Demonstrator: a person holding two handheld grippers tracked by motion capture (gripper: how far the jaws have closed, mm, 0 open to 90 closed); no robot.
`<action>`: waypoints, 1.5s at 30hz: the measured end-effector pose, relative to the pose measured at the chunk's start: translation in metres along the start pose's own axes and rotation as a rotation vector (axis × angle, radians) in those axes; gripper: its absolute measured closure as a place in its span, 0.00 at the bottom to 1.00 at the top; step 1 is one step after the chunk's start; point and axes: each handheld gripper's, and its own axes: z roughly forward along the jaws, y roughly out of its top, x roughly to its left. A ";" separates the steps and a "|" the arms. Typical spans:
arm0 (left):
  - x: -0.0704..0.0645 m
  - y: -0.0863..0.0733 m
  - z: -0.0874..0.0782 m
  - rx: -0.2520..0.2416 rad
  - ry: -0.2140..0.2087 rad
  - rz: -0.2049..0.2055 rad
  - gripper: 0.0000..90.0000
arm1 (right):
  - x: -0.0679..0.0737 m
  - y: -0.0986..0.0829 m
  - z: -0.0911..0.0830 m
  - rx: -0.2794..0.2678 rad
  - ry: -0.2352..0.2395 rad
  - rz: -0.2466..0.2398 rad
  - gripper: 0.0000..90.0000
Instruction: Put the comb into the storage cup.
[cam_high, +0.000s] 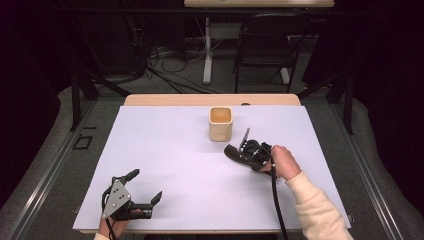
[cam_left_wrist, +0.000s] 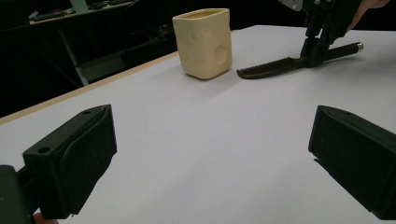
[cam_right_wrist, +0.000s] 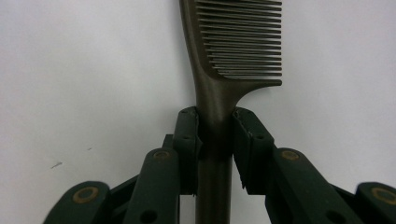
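While the right gripper (cam_right_wrist: 215, 140) pinches the dark comb (cam_right_wrist: 233, 56) at the neck, where the handle meets the toothed part, its jaws stand nearly shut, one pad on each side of the handle. The teeth run on ahead of the jaws and the rest of the handle passes back between them. In the left gripper view the comb (cam_left_wrist: 275, 67) lies flat, or very nearly so, on the white table (cam_left_wrist: 196, 140), so the step in hand looks like a lift that has hardly begun.

Just beyond the comb's toothed end stands the cream cup (cam_high: 220, 123), upright and open at the top, close to the right gripper (cam_high: 243, 151) but not touching it. It seems the likely place for the comb. To do this well, the person probably needs to raise the comb straight up before turning it, so the teeth do not drag on the table, then tip it upright and bring it over the cup's mouth. The grip sits well forward of the handle's end, so the comb could swing unless the pinch is kept firm.

The left gripper (cam_high: 146, 187) hovers well apart, nearer the person, jaws spread wide and holding nothing.
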 end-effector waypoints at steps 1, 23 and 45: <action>0.000 0.000 0.000 0.000 0.000 0.000 0.01 | 0.000 0.000 0.000 0.000 0.000 0.000 0.80; 0.000 0.000 0.000 -0.002 0.001 -0.006 0.01 | 0.004 -0.013 -0.017 -0.082 0.029 0.005 0.80; 0.000 0.000 0.000 -0.002 0.005 -0.005 0.01 | 0.006 -0.028 -0.033 -0.166 0.038 0.040 0.80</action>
